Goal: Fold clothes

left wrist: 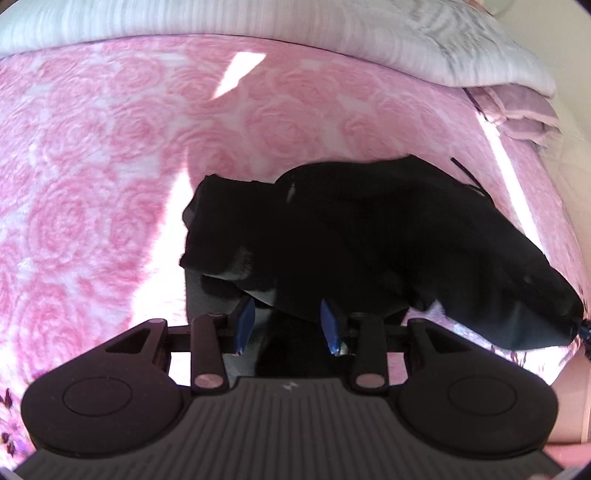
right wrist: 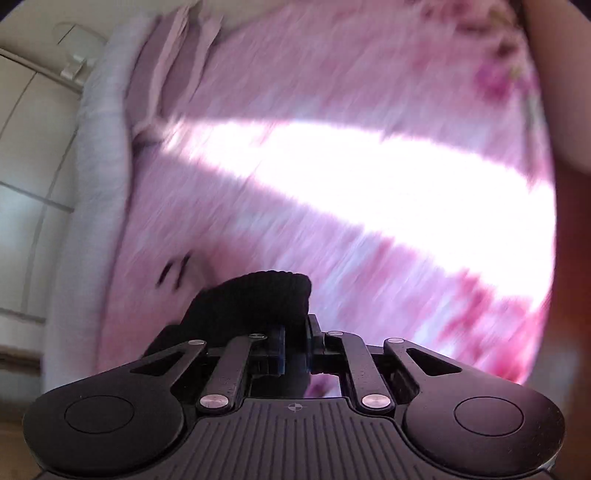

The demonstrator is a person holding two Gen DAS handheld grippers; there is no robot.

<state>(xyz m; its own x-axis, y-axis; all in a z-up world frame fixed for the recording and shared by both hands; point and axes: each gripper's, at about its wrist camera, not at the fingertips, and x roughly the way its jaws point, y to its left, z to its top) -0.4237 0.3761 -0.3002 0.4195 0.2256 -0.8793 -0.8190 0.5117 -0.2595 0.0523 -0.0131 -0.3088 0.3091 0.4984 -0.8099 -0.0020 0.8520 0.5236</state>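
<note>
Black garment [left wrist: 369,240] bunched on the bed, one hand-held gripper clamped on its ribbed edge.

Right hand-held gripper [right wrist: 293,354] has its jaws pinched nearly together on a ribbed hem of the dark cloth, likely to lift or drag that edge; the view is motion-blurred. Left hand-held gripper [left wrist: 288,325] stands partly open with its blue pads at the garment's near fold, gripping nothing visible, seemingly set to take an edge. Around lies a pink rose-patterned bedspread [left wrist: 110,166], sunlit in streaks, a pale folded quilt [left wrist: 258,22] far, cupboard doors [right wrist: 26,147] left.
</note>
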